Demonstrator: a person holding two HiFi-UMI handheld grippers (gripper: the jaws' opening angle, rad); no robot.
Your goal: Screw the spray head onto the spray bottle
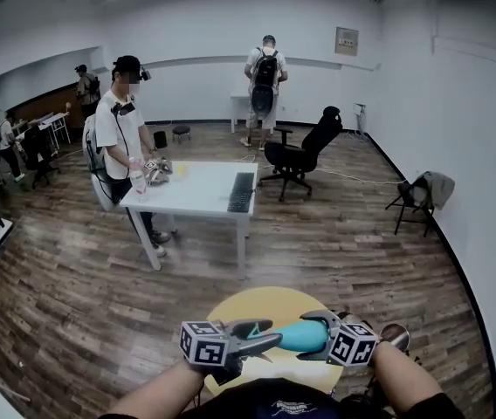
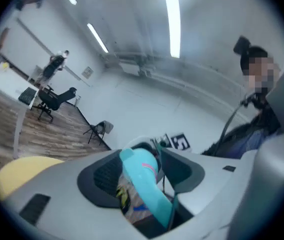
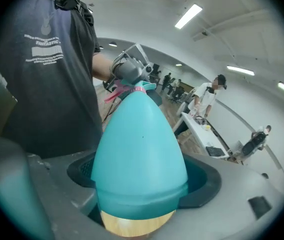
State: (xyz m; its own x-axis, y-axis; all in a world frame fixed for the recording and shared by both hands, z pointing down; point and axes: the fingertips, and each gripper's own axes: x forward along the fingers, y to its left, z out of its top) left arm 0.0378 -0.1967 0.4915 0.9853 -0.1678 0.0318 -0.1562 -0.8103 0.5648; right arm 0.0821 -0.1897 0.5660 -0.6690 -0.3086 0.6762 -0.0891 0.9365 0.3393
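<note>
Working low in the head view, above yellow round table (image 1: 257, 302). Found right gripper (image 1: 314, 336) spread wide and clamped on spray bottle (image 3: 139, 169), pads against both flanks of the teal body; wood-toned base cut off at the frame bottom. Found left gripper (image 1: 272, 333) about half closed on spray head (image 2: 142, 176); saw one pad against it, a sliver of gap low beside the other. Could not make out the neck threads: too small in right gripper view, covered by jaws in head view.
</note>
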